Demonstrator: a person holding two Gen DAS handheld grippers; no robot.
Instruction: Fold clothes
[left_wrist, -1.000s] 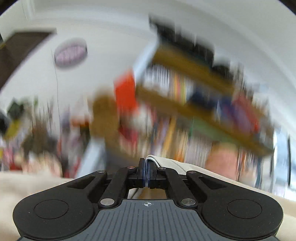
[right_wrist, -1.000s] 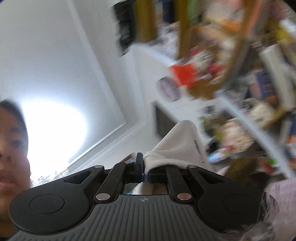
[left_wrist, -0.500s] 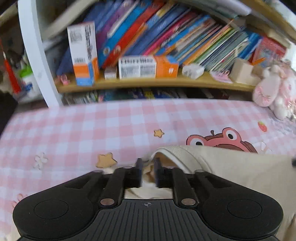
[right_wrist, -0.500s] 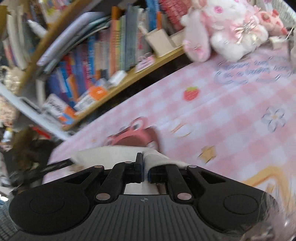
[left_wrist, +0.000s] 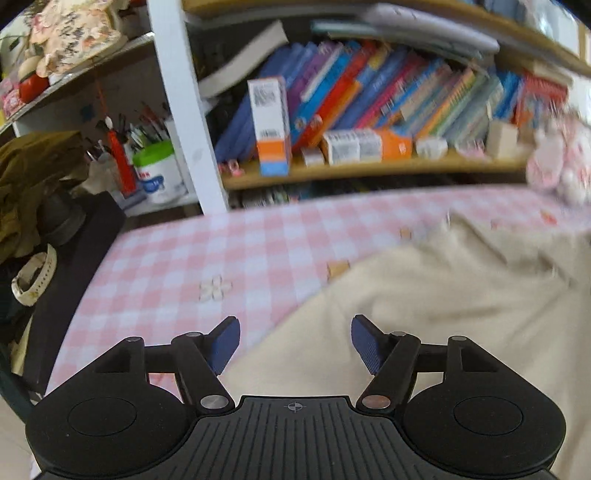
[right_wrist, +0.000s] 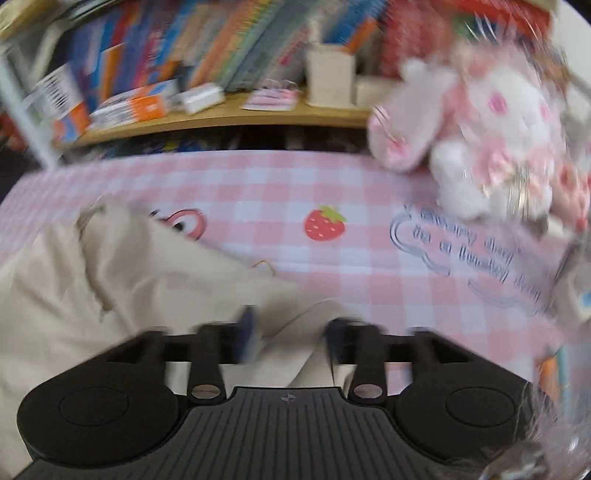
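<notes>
Clutter rings the pink gingham tabletop (left_wrist: 184, 258): a wooden bookshelf (left_wrist: 369, 170) of slanted books at 12 o'clock, a white-and-green tub (left_wrist: 157, 173) of brushes at 10 o'clock, and a fluffy pink-and-white plush toy (right_wrist: 480, 140) at 2 o'clock of the right view. A soft, rumpled cream garment (left_wrist: 443, 306) lies loose on the cloth, from the middle out to 4 o'clock in the left view. Left gripper (left_wrist: 295, 345) has just been opening, jaws spread and empty above the fabric's edge. Right gripper (right_wrist: 290, 339), blurred, has just been opening too, a cream fold lying between its parted jaws
</notes>
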